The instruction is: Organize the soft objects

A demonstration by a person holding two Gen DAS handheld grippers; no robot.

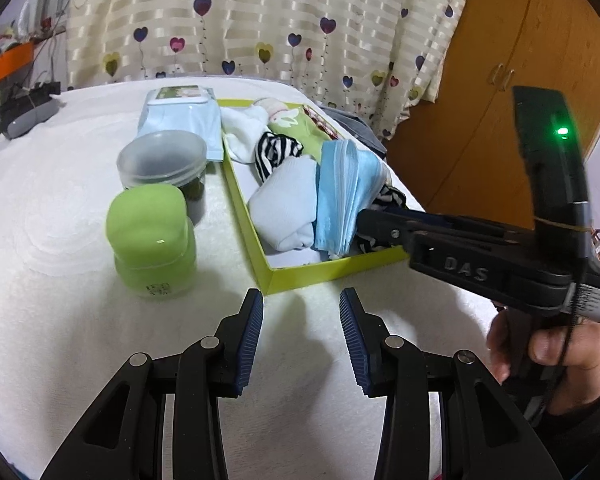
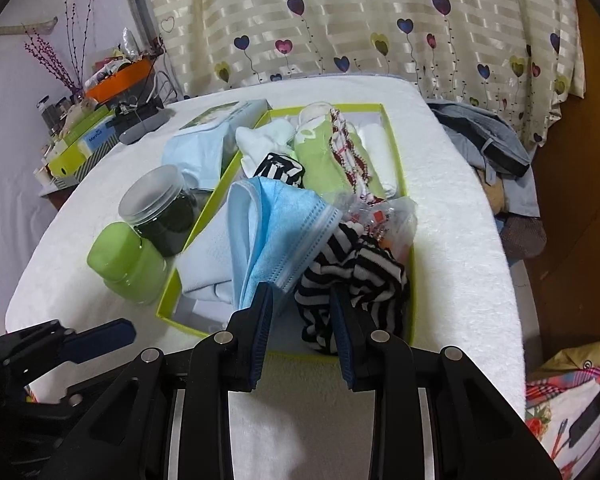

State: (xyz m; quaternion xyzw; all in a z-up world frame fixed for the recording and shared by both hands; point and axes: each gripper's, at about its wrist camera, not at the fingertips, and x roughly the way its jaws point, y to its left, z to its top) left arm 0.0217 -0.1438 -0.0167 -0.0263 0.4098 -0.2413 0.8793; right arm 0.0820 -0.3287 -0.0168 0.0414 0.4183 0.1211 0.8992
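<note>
Nearest, the left gripper point(image 1: 300, 320) hangs over the white-covered bench point(image 1: 80, 320) just short of the near corner of the lime-green box point(image 1: 320, 270) – its jaws stand wide with nothing between them. At the box's near right end the right gripper point(image 2: 300, 312) has its jaws set narrow around the lower corner of a stack of blue face masks point(image 2: 276, 232); whether the pads actually press on that corner I cannot tell

Those masks stand on edge inside the box, fanned a little, between a folded pale blue cloth point(image 1: 284, 208) on their left and a black-and-white striped cloth point(image 2: 356, 280) on their right. They should handle as very light and limp – thin pleated sheets that slide over one another, so a pinch at one corner may carry only some layers while the rest splay or drop. A safer hold is probably across the whole thickness at the stitched, pleated edge, where the stack is stiffest

Farther back in the box lie a second striped piece point(image 1: 276, 152), white socks point(image 1: 240, 128) and a green sock point(image 1: 296, 128), all soft and forgiving. Left of the box, outside it, stand a green jar point(image 1: 148, 232) and a clear-lidded jar point(image 1: 162, 160), with a wipes pack point(image 1: 180, 116) beyond
</note>
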